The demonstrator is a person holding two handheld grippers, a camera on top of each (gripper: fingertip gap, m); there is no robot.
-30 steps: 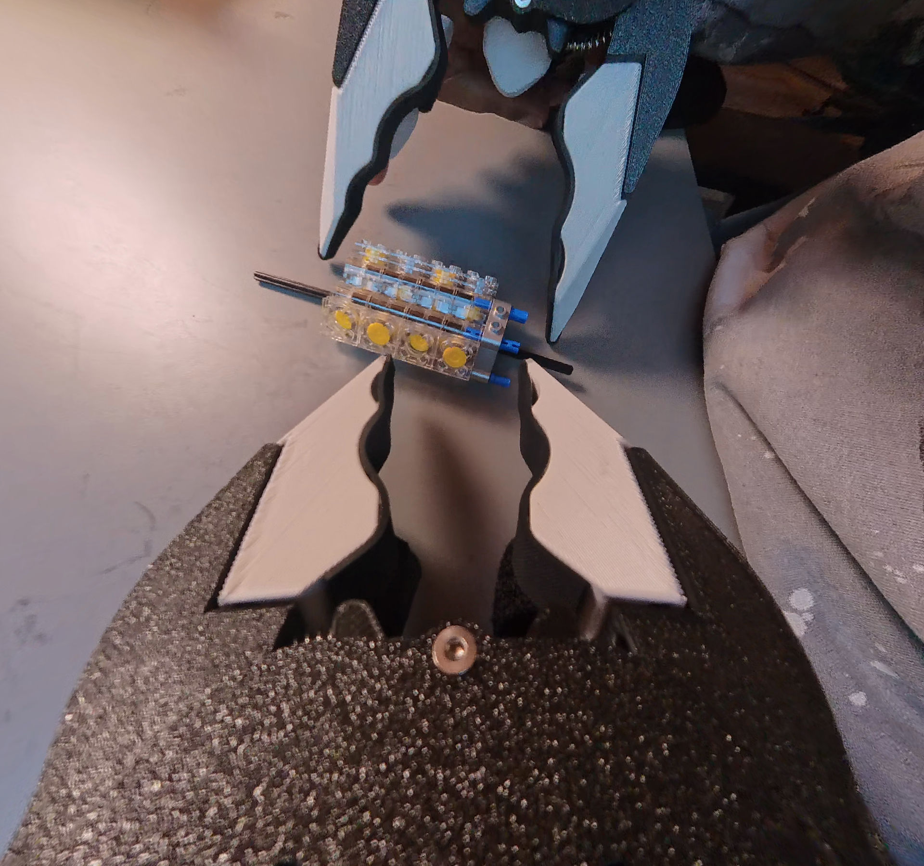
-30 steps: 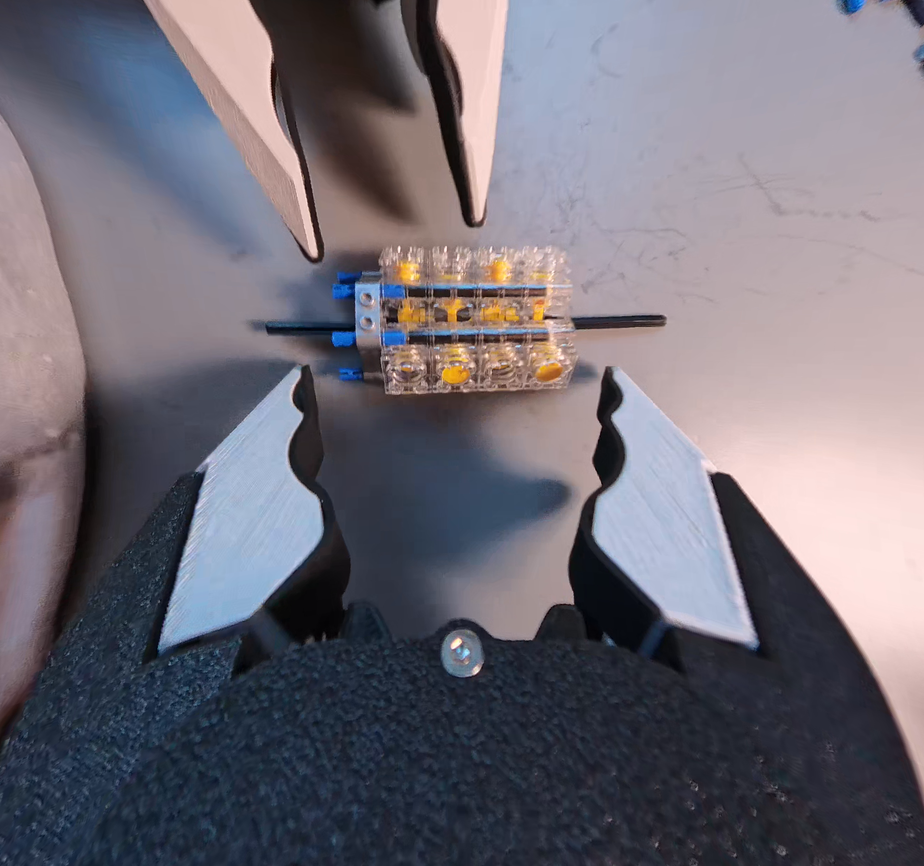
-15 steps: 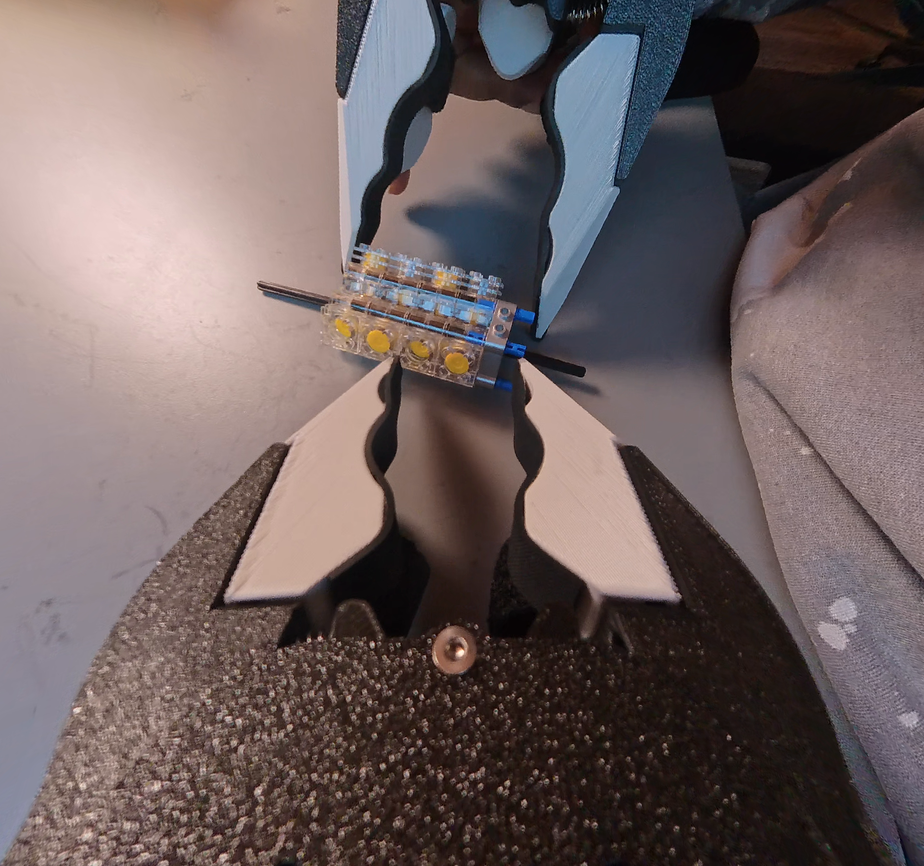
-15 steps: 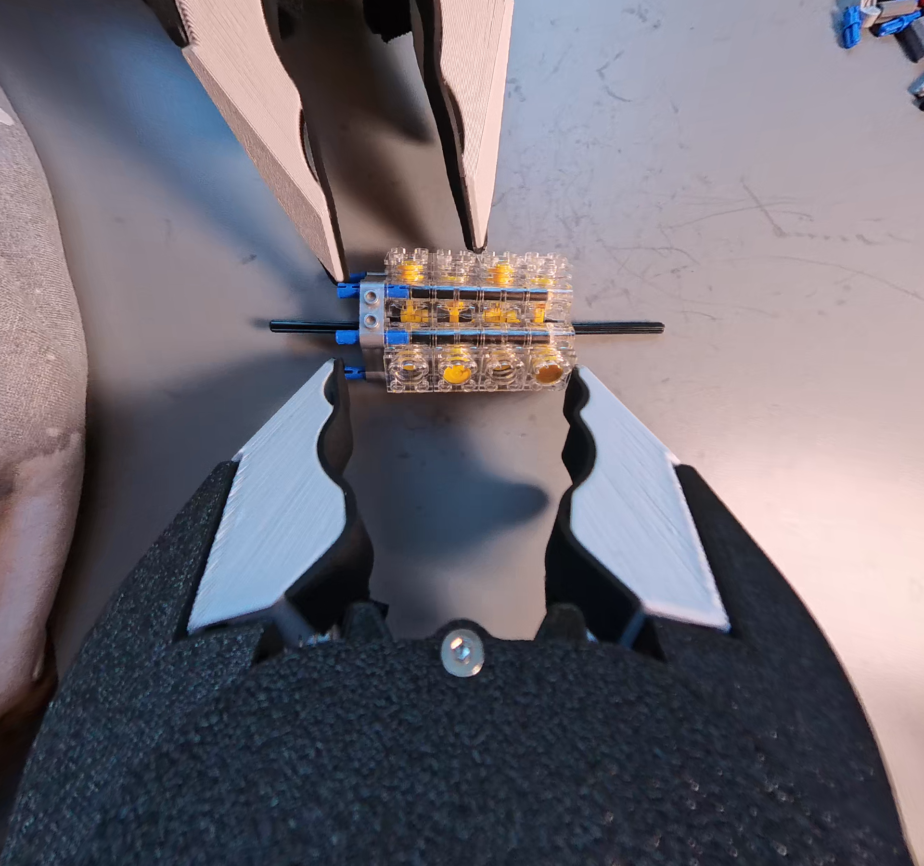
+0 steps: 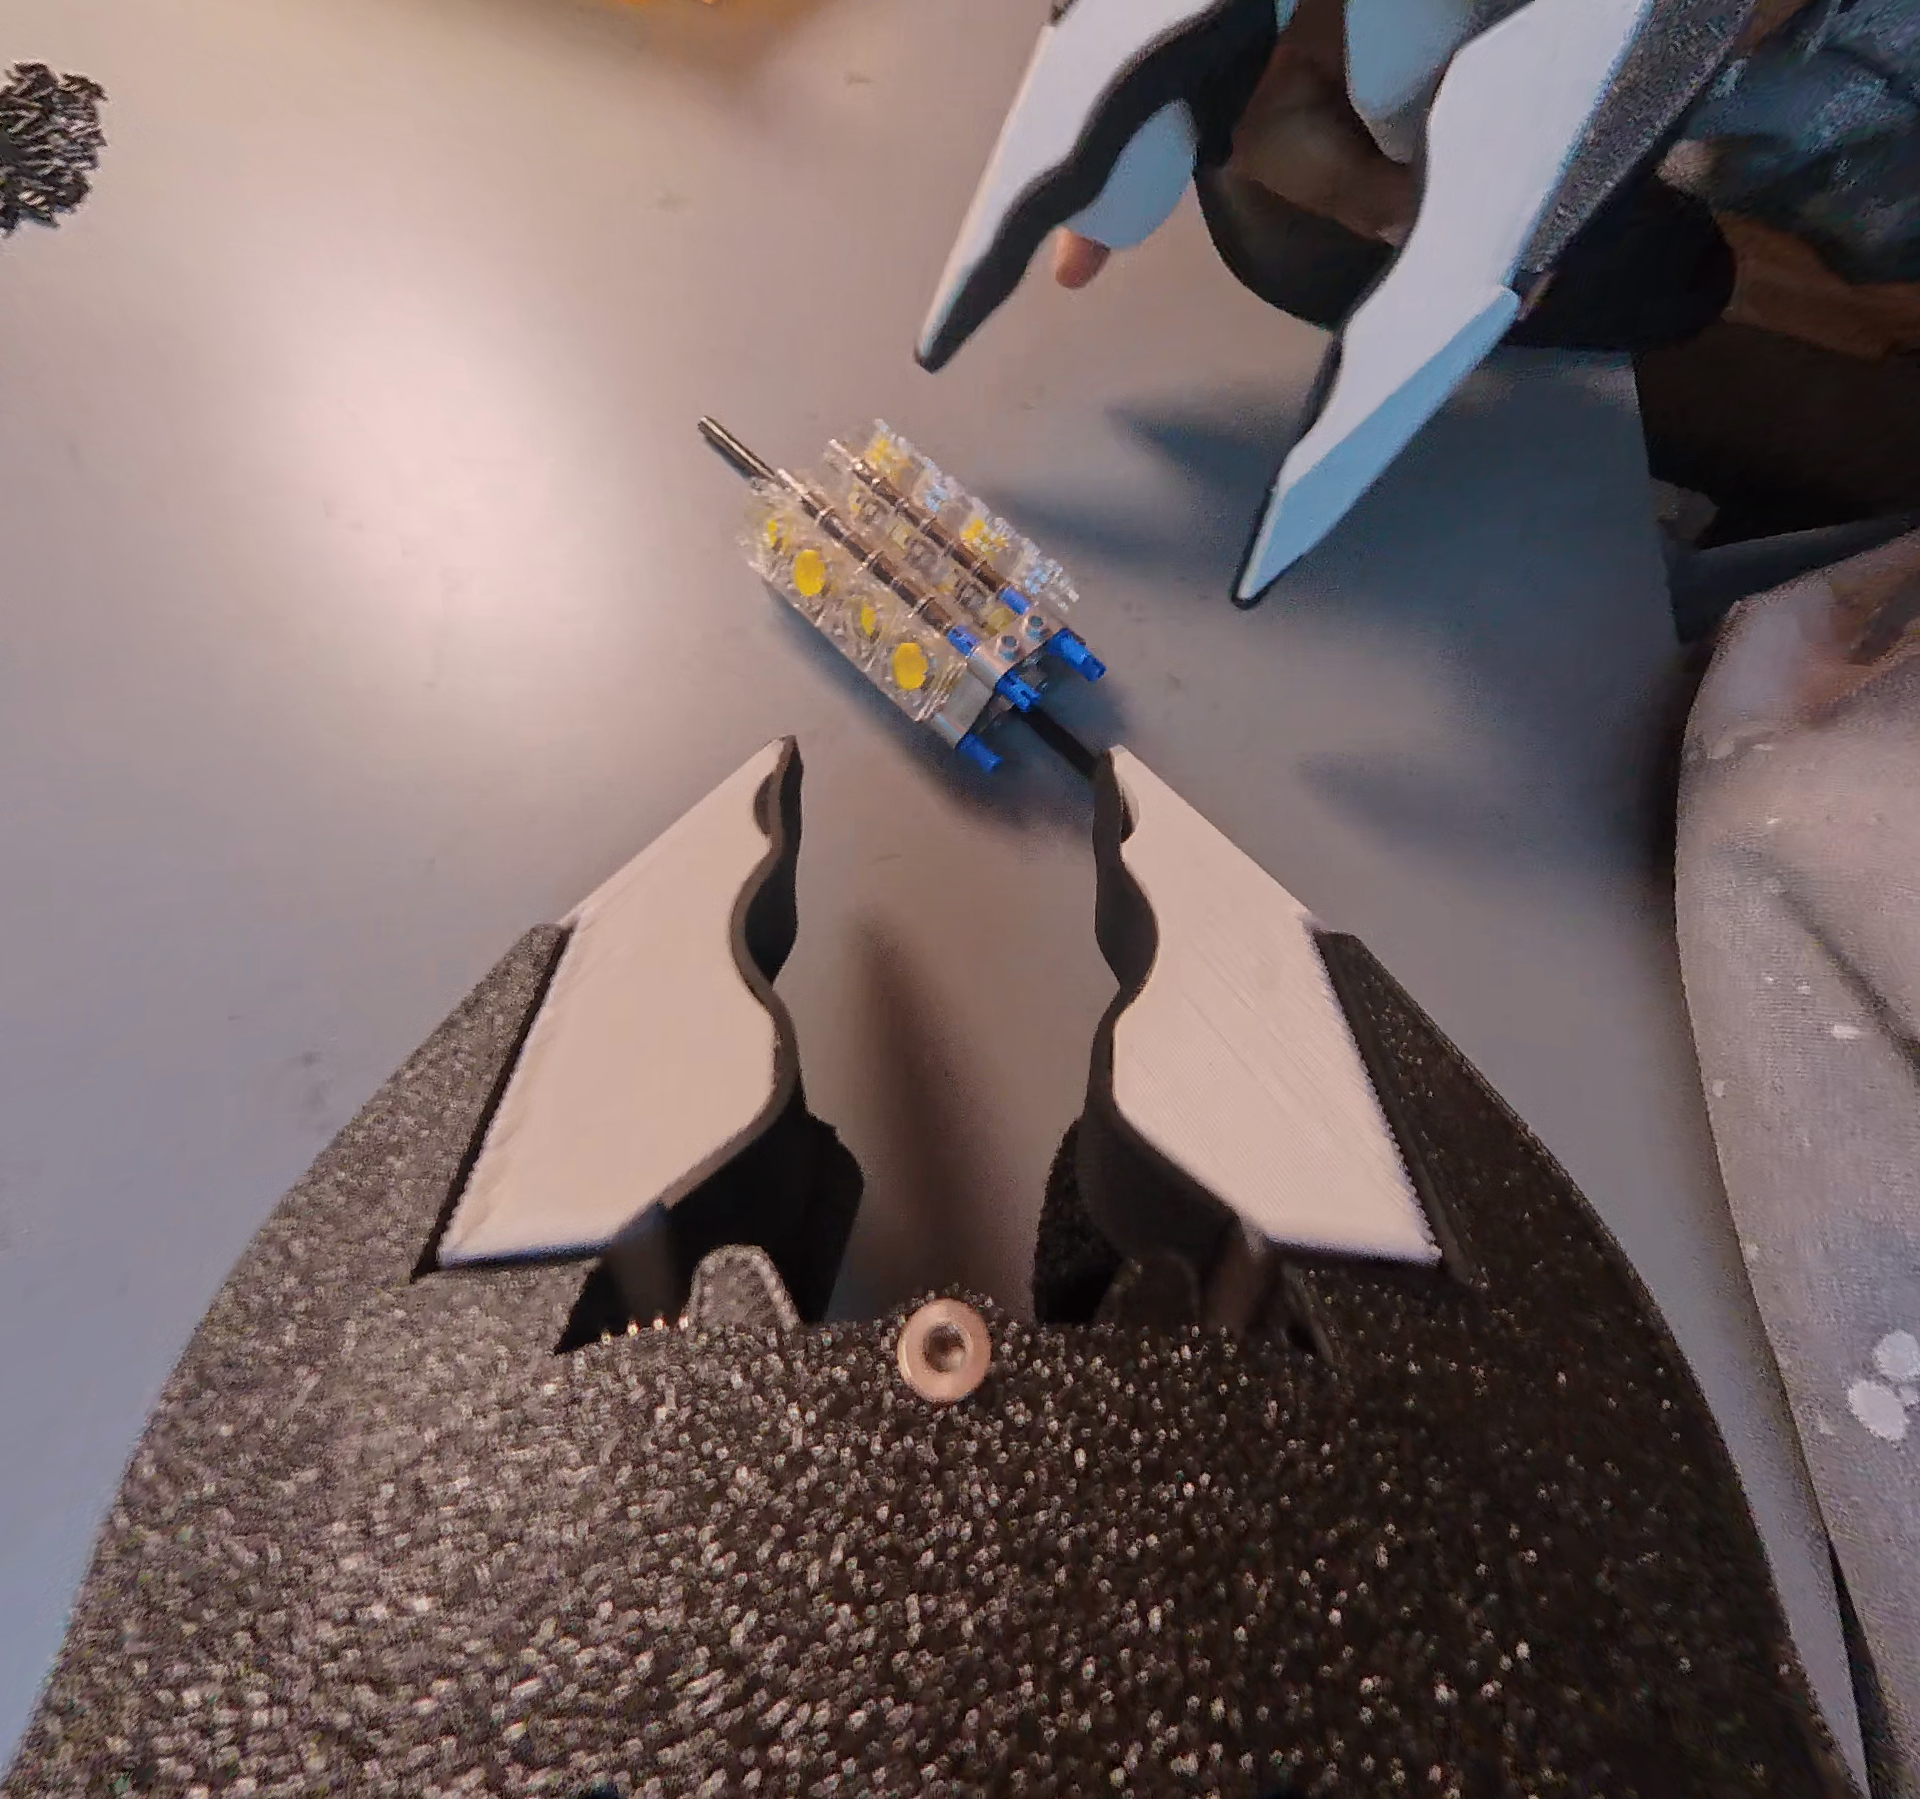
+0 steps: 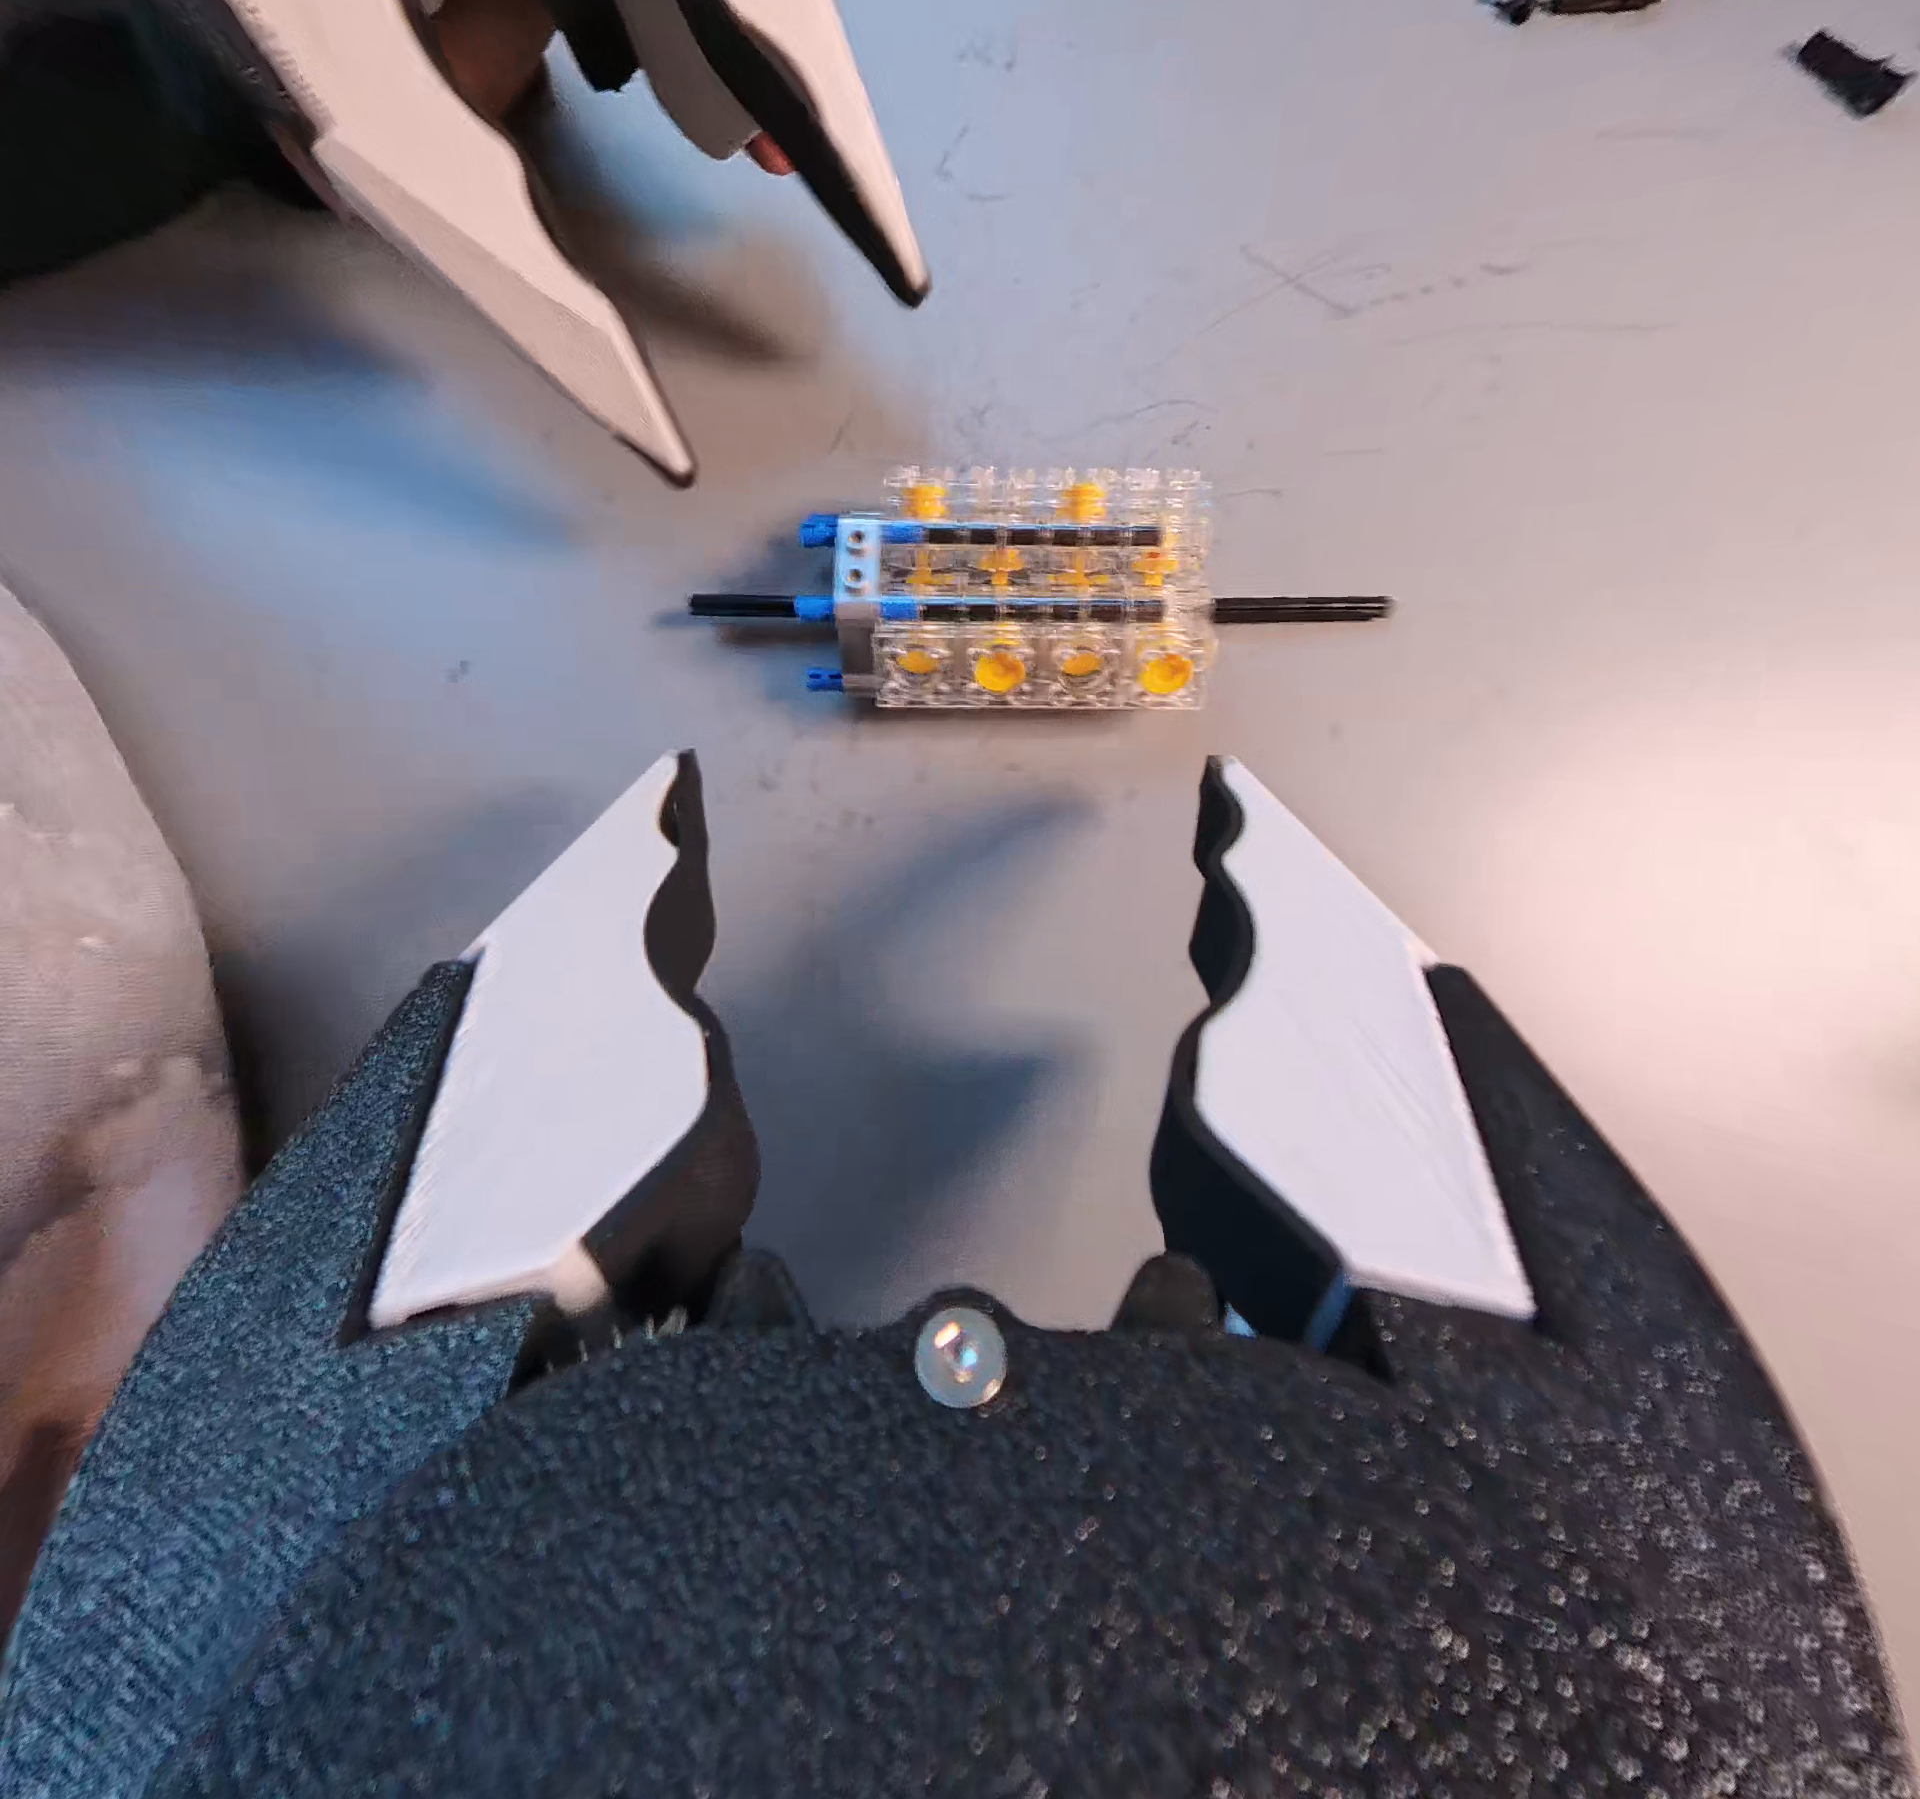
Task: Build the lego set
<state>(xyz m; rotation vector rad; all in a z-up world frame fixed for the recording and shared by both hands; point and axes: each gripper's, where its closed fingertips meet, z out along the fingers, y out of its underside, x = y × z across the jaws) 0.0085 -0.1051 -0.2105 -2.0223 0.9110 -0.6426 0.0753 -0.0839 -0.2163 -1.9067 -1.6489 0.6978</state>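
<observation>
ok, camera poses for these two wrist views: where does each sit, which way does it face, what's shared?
Left wrist view: sits on the left gripper, looks forward and down along its open fingers at the clear brick block with yellow studs and black axle on the grey table; right gripper opposite.
Right wrist view: sits on the right gripper, open, faces the same block from the opposite side; left gripper at upper left.
Shared: block, table, both grippers.

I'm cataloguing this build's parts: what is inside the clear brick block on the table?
Through the clear brick block show yellow round pieces and a black axle that sticks out of both ends; blue pins sit at one end. How the inner parts join is too blurred to tell.
</observation>
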